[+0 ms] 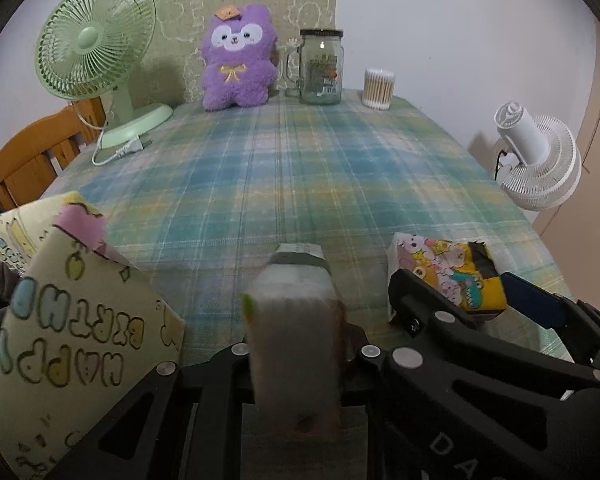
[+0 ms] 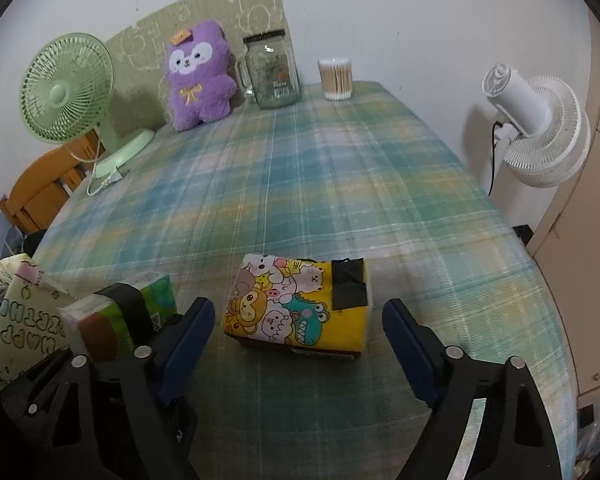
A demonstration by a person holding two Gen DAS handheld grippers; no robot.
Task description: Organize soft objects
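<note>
Left wrist view: the left claw [image 1: 296,312] is clamped on a pale tissue pack [image 1: 296,320], held above the near edge of the plaid-covered bench [image 1: 300,168]. A gift bag [image 1: 80,320] printed with bubble letters stands open just to its left, its rim beside the pack. To the right, the right claw [image 1: 452,296] reaches around a cartoon-printed tissue pack [image 1: 452,276] lying near the bench's front edge. The middle of the bench lies bare back to the far edge, where a green fan [image 1: 96,40], purple plush toy [image 1: 238,58], glass jar [image 1: 321,67] and tub of cotton swabs [image 1: 378,89] line the wall.

Right wrist view: the right claw [image 2: 300,320] stands wide open, its blue pads either side of the cartoon-printed tissue pack [image 2: 296,304] without touching it. The left claw's pack [image 2: 112,316] sits just left, beside the gift bag [image 2: 20,320]. A white fan [image 2: 536,120] stands beyond the bench's right edge.
</note>
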